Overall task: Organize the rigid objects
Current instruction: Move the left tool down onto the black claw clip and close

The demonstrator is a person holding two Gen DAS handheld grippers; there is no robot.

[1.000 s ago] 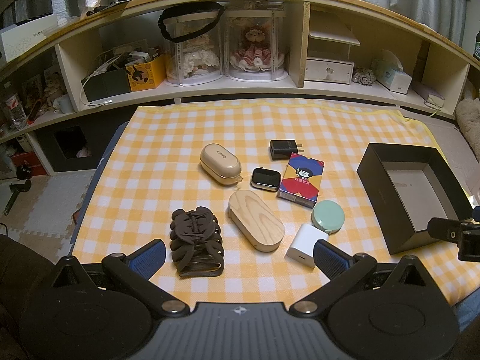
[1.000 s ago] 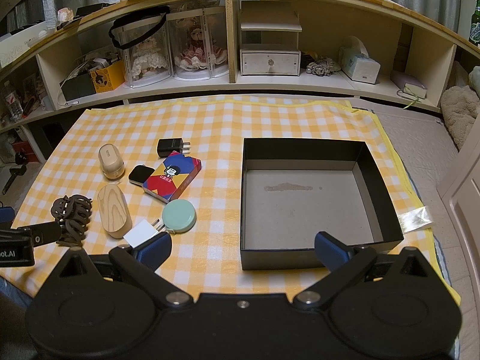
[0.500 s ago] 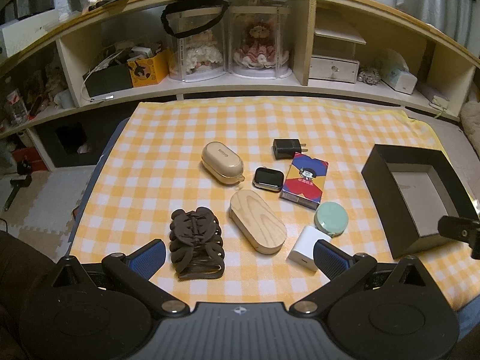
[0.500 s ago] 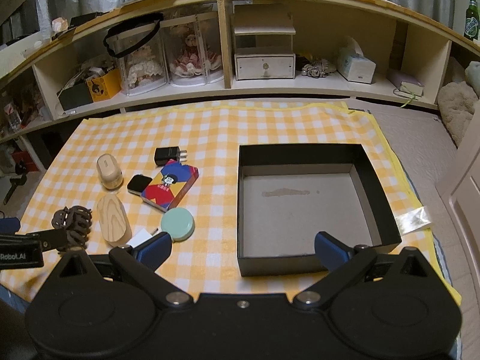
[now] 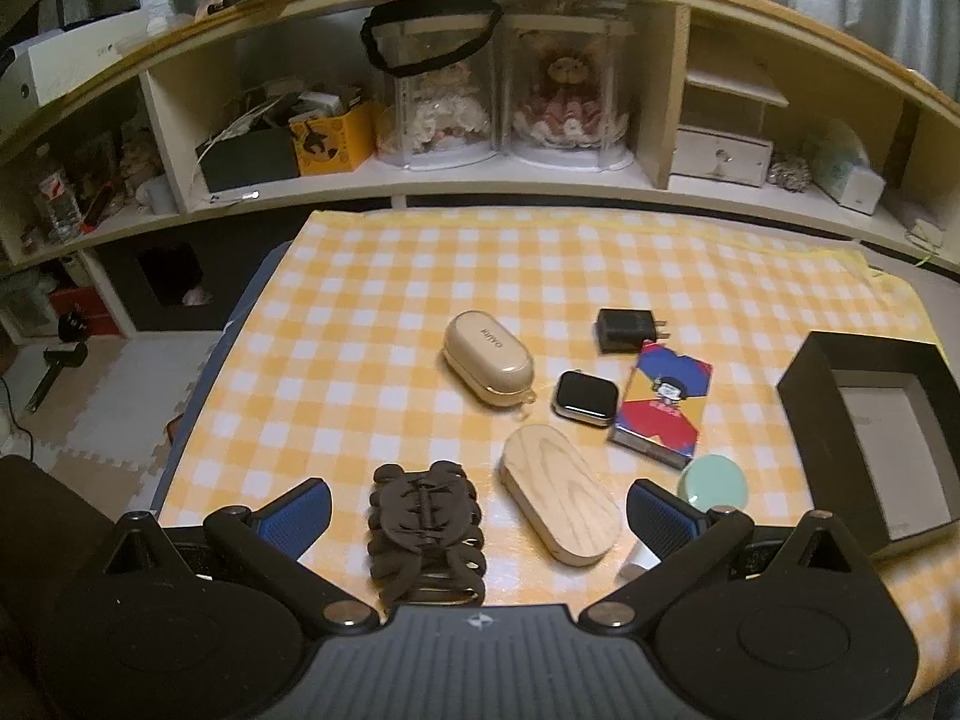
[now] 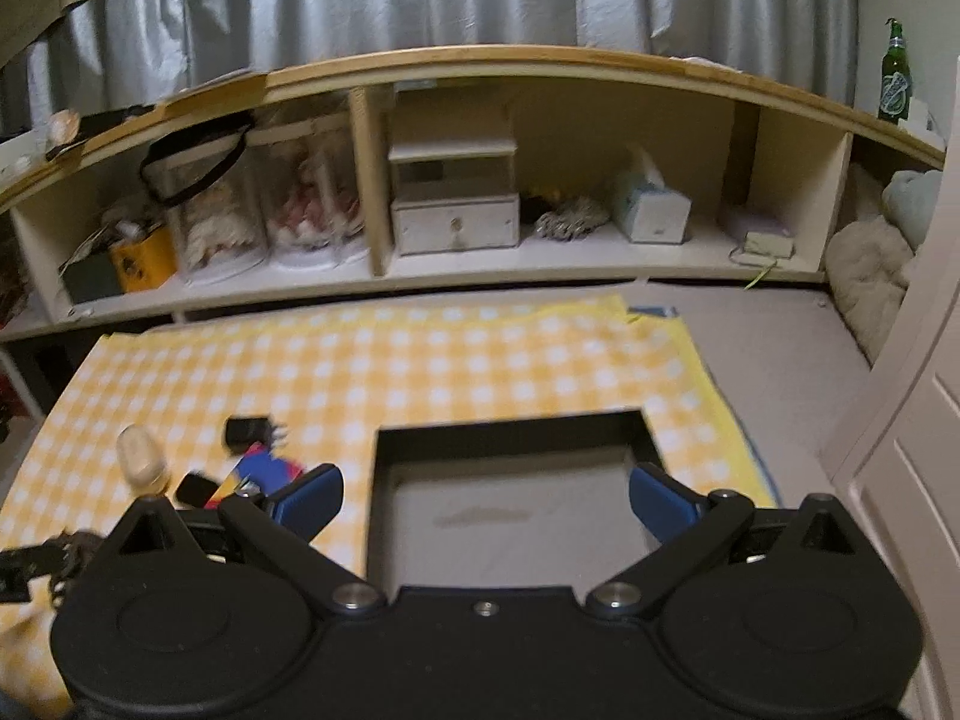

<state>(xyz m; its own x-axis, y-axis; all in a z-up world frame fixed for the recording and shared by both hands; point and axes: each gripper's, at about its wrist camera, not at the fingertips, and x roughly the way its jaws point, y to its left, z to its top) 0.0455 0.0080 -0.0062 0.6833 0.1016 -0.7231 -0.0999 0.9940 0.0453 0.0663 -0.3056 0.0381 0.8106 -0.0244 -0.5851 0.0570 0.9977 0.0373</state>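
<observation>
Here hair claw (image 5: 425, 531) near cloth edge (image 5: 198, 420); box (image 6: 516, 510) empty.

Little readable. On the lid of the beige oval case (image 5: 489, 358), at 12 o'clock from the wooden oval box (image 5: 560, 503): small dark lettering, seemingly "KIIYO" or similar, seen rotated, not certain. On the white box (image 5: 72, 66) atop the shelf at 10 o'clock: faint grey print, too small to make out. On the green bottle (image 6: 894, 75) at 2 o'clock: a label, unreadable.
</observation>
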